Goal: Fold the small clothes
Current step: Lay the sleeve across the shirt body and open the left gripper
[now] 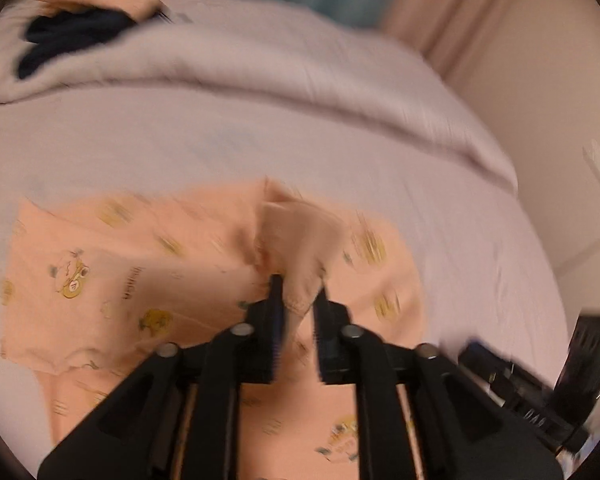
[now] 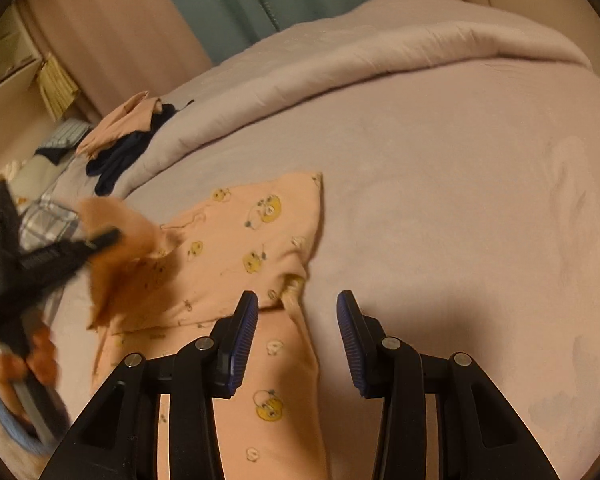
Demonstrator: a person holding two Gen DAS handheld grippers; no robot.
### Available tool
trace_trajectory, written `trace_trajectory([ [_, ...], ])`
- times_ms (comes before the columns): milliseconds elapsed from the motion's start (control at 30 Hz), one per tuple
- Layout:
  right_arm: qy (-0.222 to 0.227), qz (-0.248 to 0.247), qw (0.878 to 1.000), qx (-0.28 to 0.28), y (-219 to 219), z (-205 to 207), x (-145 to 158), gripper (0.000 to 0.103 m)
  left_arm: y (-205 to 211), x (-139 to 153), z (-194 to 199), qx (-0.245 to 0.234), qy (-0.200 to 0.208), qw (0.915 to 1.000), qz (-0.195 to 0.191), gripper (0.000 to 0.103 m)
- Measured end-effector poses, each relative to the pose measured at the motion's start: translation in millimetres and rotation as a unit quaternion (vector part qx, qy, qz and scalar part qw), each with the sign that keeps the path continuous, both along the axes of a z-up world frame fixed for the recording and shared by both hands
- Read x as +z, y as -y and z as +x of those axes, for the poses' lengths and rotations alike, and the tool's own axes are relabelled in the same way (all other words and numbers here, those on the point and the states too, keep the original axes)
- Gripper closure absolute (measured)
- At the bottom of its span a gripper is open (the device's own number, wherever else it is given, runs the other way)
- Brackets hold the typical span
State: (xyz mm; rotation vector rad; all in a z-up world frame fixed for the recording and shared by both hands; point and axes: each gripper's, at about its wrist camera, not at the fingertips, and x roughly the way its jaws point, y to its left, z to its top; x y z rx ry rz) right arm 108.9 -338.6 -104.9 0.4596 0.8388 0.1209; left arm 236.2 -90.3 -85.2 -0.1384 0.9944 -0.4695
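A peach garment printed with yellow cartoon figures lies spread on the lilac bed sheet. My left gripper hovers over its middle. A raised fold of the cloth hangs in the narrow gap between its fingers, and the fingers stand apart, not pressing it. In the right wrist view that gripper comes in from the left, blurred, with the lifted fold around its tip. My right gripper is open above the garment's right edge, with nothing between its fingers.
A rolled lilac duvet crosses the bed behind the garment. On its left end lie dark navy clothes and another peach piece. Teal and pink curtains hang behind. A plaid cloth lies at the left edge.
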Motion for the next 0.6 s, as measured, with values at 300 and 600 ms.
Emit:
trace_trajectory([
  [300,0.011,0.024,0.999,0.037,-24,16,1,0.059,-45,-1,-12,0.003,-0.014,0.9988,-0.047,0.047],
  [600,-0.030,0.071,0.992,0.096,-74,50,-19,0.058,-168,-19,-18,0.152,-0.040,0.9855,-0.063,0.047],
])
